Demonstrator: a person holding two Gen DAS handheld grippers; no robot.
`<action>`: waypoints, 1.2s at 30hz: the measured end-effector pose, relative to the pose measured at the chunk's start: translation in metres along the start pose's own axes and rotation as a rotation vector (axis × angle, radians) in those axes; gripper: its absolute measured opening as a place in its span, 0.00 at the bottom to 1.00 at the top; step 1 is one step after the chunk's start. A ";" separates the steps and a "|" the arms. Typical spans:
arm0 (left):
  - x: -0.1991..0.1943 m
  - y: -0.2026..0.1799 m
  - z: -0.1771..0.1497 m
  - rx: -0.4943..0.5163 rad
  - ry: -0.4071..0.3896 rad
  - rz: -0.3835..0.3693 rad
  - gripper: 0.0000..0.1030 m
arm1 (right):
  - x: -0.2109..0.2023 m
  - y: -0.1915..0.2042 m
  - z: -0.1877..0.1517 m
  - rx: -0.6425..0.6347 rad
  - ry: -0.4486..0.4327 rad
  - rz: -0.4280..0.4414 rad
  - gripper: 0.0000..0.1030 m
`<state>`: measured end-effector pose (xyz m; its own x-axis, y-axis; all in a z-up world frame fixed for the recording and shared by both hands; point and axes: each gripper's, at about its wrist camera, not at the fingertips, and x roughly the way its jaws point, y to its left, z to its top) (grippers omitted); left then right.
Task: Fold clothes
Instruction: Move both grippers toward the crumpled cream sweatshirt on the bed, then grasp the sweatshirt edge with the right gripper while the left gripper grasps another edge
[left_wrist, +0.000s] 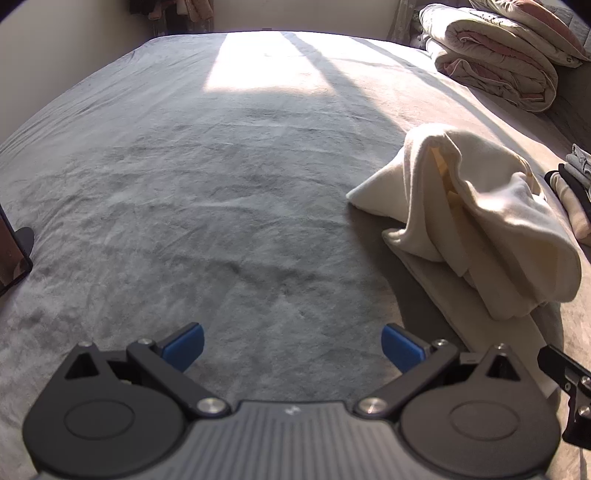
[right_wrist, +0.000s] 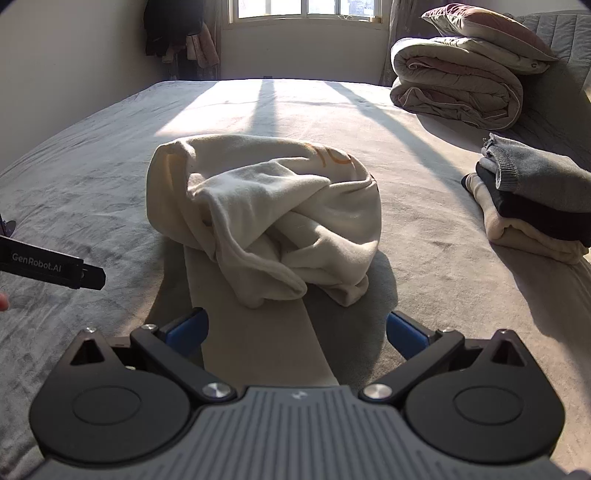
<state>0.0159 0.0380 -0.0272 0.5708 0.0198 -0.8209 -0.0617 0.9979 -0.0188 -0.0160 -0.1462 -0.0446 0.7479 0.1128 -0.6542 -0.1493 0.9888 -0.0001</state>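
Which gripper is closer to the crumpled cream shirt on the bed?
Right. The right gripper sits open straight in front of the cream shirt, over its trailing strip. The left gripper is off to the shirt's left, open over bare bed.

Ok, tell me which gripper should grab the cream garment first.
Right. The right gripper is open with the cream garment straight ahead, its strip between the fingers. The left gripper faces bare bed; the garment lies off to its side.

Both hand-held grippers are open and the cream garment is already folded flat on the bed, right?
Not quite. Both hand-held grippers, left and right, are open, but the cream garment lies crumpled in a heap on the bed, not folded flat; the right wrist view shows it.
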 end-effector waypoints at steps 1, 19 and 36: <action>0.002 0.001 0.001 -0.009 0.008 -0.004 0.99 | -0.001 0.002 0.001 -0.011 -0.014 0.010 1.00; 0.009 0.011 0.007 -0.186 0.046 -0.246 0.97 | 0.015 0.016 0.022 -0.065 -0.089 0.086 0.38; 0.006 -0.001 0.011 -0.289 0.037 -0.744 0.75 | 0.004 0.022 0.020 0.171 0.053 0.463 0.09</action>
<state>0.0282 0.0382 -0.0258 0.5179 -0.6523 -0.5534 0.1122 0.6931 -0.7121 -0.0035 -0.1225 -0.0320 0.5939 0.5429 -0.5937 -0.3462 0.8386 0.4206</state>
